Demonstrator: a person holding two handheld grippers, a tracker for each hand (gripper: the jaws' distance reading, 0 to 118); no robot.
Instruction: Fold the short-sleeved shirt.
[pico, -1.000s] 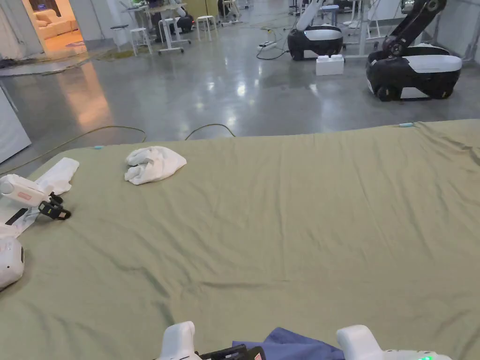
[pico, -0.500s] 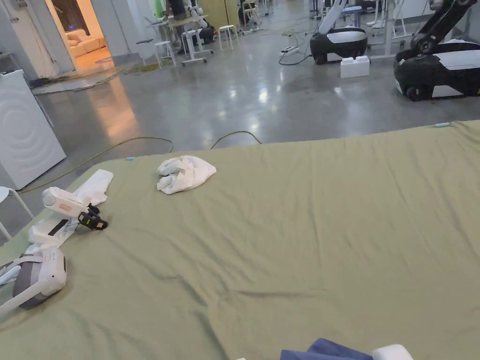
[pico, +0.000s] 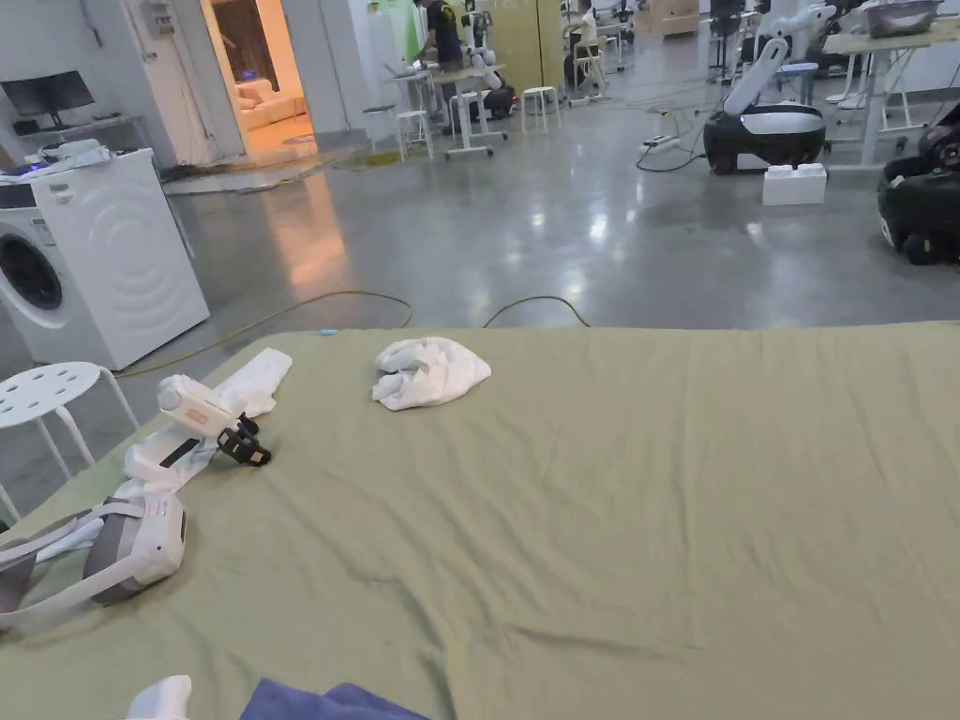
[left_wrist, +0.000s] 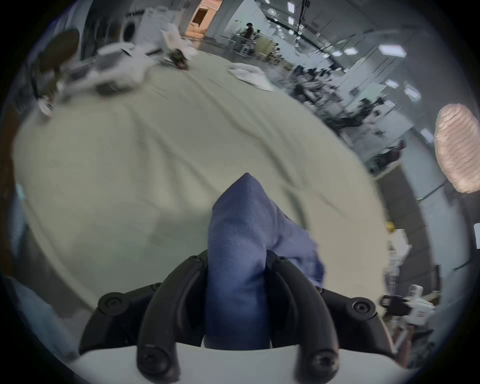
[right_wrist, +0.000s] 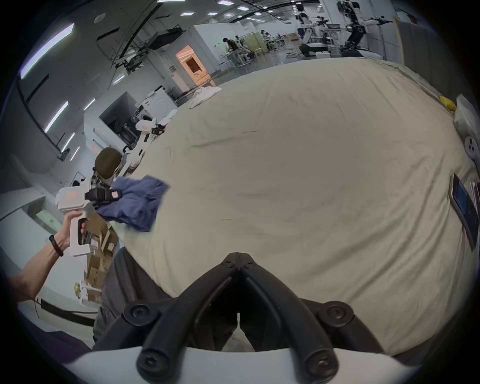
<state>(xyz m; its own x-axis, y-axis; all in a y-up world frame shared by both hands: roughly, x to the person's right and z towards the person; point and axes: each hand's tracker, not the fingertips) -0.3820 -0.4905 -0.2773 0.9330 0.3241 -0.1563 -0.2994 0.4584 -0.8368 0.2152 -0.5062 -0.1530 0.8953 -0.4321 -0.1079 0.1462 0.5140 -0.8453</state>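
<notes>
The blue short-sleeved shirt (left_wrist: 241, 233) is bunched up, and my left gripper (left_wrist: 237, 259) is shut on a fold of it. In the right gripper view a hand holds the left gripper (right_wrist: 110, 195) over the table's near left edge, and the shirt (right_wrist: 137, 205) hangs from it onto the green sheet (right_wrist: 285, 169). In the head view a bit of the shirt (pico: 328, 703) peeks in at the bottom left. My right gripper (right_wrist: 237, 256) hovers low over the near edge of the sheet, shut with nothing between its jaws.
A crumpled white cloth (pico: 431, 372) lies at the far left of the green table (pico: 656, 516). A spare gripper (pico: 202, 417) and a headset (pico: 122, 553) rest along the left edge. A washing machine (pico: 94, 262) and a stool (pico: 47, 389) stand left of the table.
The left gripper has carried the blue shirt leftwards along the near edge. The head camera has turned left and upwards, bringing the washing machine and stool into view.
</notes>
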